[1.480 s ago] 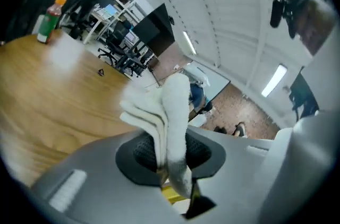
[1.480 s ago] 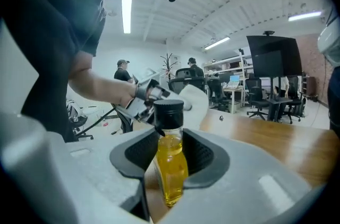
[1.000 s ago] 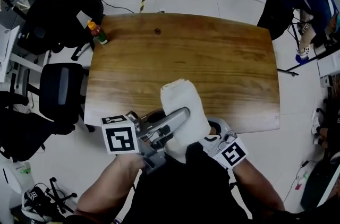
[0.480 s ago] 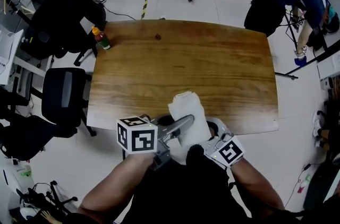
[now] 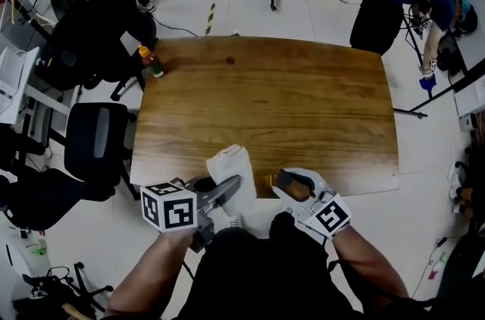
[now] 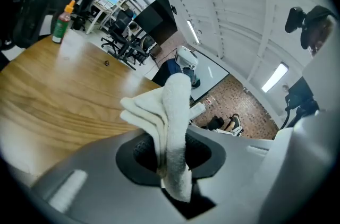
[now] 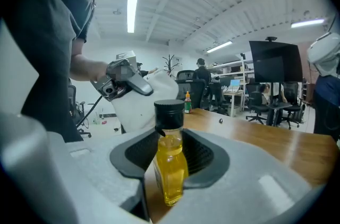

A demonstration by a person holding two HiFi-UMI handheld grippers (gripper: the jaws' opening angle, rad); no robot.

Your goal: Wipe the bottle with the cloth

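Wooden worktop below me: at its near edge the bottle stands upright, clamped between my right tongs. Just left of it, not touching, my left tongs pinch the folded cloth.
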